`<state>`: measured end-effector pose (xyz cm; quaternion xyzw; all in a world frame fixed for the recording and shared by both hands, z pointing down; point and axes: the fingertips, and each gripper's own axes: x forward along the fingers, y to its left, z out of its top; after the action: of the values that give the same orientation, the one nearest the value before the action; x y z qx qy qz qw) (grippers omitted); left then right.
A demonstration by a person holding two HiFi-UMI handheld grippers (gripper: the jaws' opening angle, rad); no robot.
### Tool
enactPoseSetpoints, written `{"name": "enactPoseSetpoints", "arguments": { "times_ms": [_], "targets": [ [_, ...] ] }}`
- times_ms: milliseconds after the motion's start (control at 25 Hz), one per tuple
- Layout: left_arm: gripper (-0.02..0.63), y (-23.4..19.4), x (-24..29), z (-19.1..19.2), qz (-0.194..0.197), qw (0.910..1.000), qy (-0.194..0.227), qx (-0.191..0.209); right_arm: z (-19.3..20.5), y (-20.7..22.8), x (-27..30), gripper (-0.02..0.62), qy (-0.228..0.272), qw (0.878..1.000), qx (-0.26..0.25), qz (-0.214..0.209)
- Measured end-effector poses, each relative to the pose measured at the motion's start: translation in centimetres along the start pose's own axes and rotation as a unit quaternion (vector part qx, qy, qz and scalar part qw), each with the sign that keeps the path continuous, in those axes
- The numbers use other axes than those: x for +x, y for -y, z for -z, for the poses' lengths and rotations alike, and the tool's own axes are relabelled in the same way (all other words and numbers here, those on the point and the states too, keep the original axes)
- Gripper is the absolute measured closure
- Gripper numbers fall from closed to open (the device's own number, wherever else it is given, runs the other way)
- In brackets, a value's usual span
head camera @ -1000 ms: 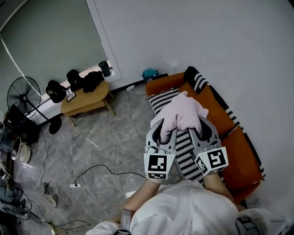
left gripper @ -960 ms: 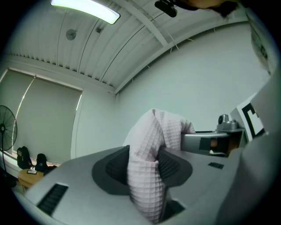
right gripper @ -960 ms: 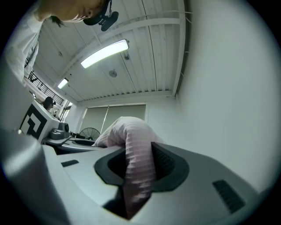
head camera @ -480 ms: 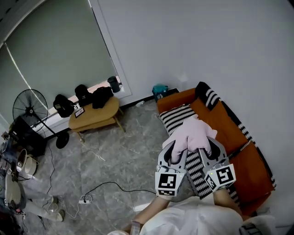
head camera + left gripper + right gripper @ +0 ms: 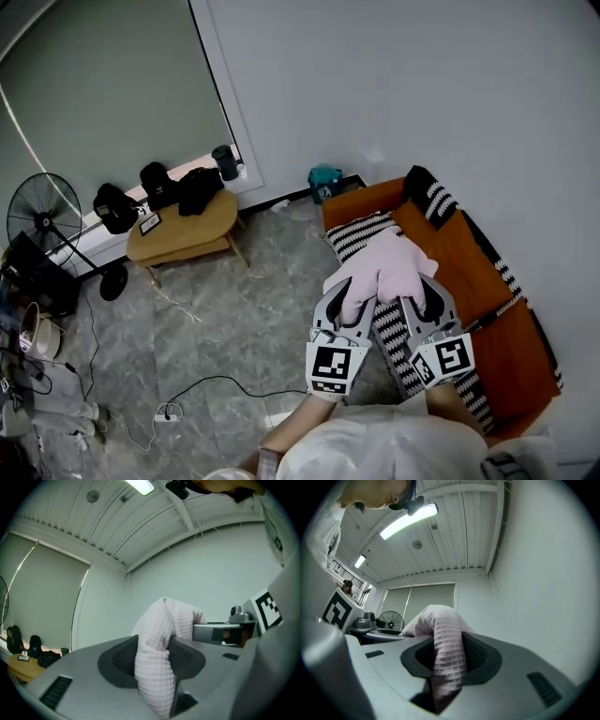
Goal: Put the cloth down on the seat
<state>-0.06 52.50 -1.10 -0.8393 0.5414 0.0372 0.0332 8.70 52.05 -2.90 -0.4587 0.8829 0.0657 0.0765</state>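
Observation:
A pale pink waffle-weave cloth (image 5: 386, 267) hangs bunched between my two grippers, held up over the striped seat (image 5: 398, 330) of an orange sofa (image 5: 487, 328). My left gripper (image 5: 343, 307) is shut on one fold of the cloth (image 5: 154, 660), which fills the gap between its jaws. My right gripper (image 5: 417, 302) is shut on another fold of the cloth (image 5: 446, 660). Both gripper views point upward at wall and ceiling. The marker cubes sit near the person's body.
A low wooden table (image 5: 183, 228) with dark items stands left of the sofa. A standing fan (image 5: 42, 216) is at far left. A teal object (image 5: 325, 178) sits by the wall. A cable and power strip (image 5: 169, 412) lie on the grey floor.
Both grippers keep their grip on the cloth. The head view has swung, so the sofa and grippers sit a little further right and lower than a second ago.

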Motion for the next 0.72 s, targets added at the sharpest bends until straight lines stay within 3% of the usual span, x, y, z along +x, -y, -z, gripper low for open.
{"name": "enactPoseSetpoints", "arguments": {
  "times_ms": [360, 720],
  "targets": [
    [0.436, -5.1, 1.2, 2.5, 0.004, 0.9996, -0.017, -0.02, 2.5, -1.6, 4.8, 0.479, -0.034, 0.999, -0.006, -0.006],
    [0.436, -9.1, 6.3, 5.6, -0.003, 0.9986, -0.045, -0.028, 6.9, 1.1, 10.6, 0.479, -0.054, 0.998, 0.017, -0.023]
  ]
}}
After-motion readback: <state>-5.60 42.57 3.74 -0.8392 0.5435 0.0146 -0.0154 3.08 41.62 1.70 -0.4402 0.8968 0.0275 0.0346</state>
